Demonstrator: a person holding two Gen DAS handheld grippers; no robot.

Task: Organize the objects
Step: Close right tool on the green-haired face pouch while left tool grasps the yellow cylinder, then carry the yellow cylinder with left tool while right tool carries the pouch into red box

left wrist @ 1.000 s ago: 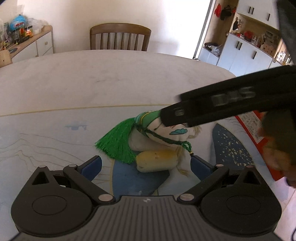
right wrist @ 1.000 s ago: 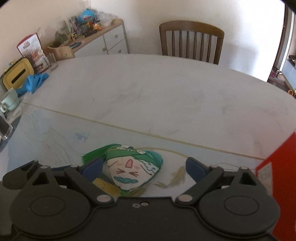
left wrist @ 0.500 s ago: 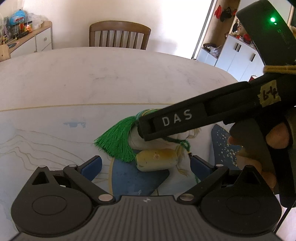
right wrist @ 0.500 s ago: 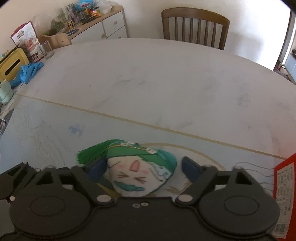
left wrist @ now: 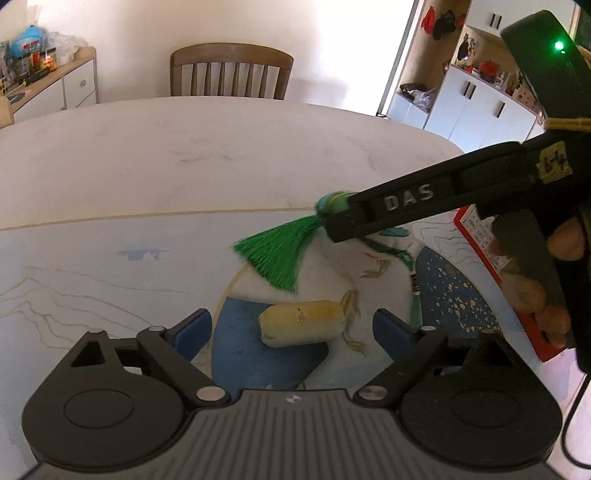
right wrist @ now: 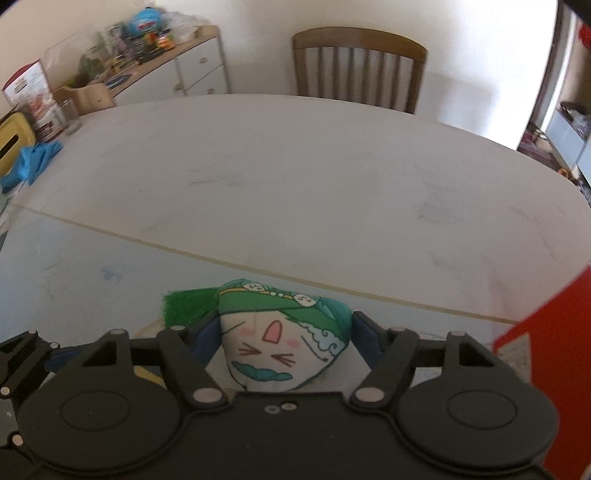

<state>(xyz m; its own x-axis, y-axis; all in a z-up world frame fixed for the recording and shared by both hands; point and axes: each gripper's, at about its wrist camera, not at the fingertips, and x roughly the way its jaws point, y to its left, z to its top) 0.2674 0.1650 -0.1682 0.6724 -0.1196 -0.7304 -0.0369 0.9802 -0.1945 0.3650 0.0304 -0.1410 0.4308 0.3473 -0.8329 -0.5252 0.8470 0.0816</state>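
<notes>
Lifting plush toy (right wrist: 280,343), right gripper (right wrist: 282,332) clamped on it | left gripper (left wrist: 291,325) wide around yellow roll (left wrist: 303,323) | next: close left

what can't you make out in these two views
- Doll: in the left wrist view the right tool covers most of it; only the tassel and cord show.
- Red box: cut off by the edge in the right wrist view, hidden behind the hand in the left; print too small to read.
- Yellow roll: in the right wrist view, only a sliver shows beside the tool body.
- Sideboard clutter: blurred.
</notes>
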